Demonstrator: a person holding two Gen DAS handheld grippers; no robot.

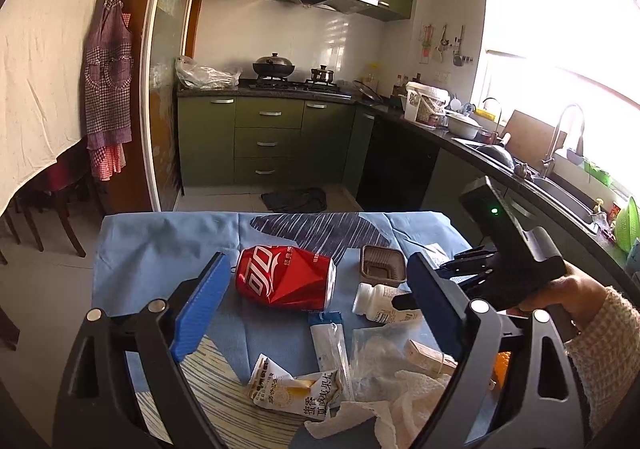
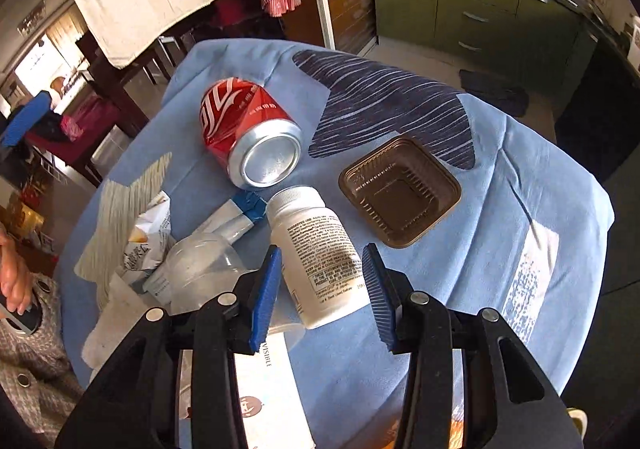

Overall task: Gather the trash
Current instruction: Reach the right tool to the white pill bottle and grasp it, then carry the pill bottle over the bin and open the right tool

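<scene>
A crushed red can (image 1: 286, 277) (image 2: 248, 129) lies on its side on the blue tablecloth (image 1: 160, 249). My left gripper (image 1: 318, 261) is open wide, one finger on each side of the can and clear of it. A white pill bottle (image 2: 320, 245) (image 1: 376, 299) lies beside the can. My right gripper (image 2: 322, 249) points steeply down over it, half open, its blue pads (image 2: 266, 289) flanking the bottle without a visible squeeze. A brown plastic tray (image 2: 400, 191) (image 1: 382, 265), a snack wrapper (image 1: 296, 389), a blue-tipped sachet (image 2: 240, 217), a clear cup (image 2: 200, 269) and a crumpled tissue (image 1: 380, 417) lie around.
The small table ends close on every side, with tiled floor beyond the far edge (image 1: 280, 211). Green cabinets (image 1: 268, 141) stand at the back, a counter with a sink (image 1: 560, 185) on the right, wooden chairs (image 1: 48, 209) on the left. A hand (image 1: 576, 289) holds the right gripper.
</scene>
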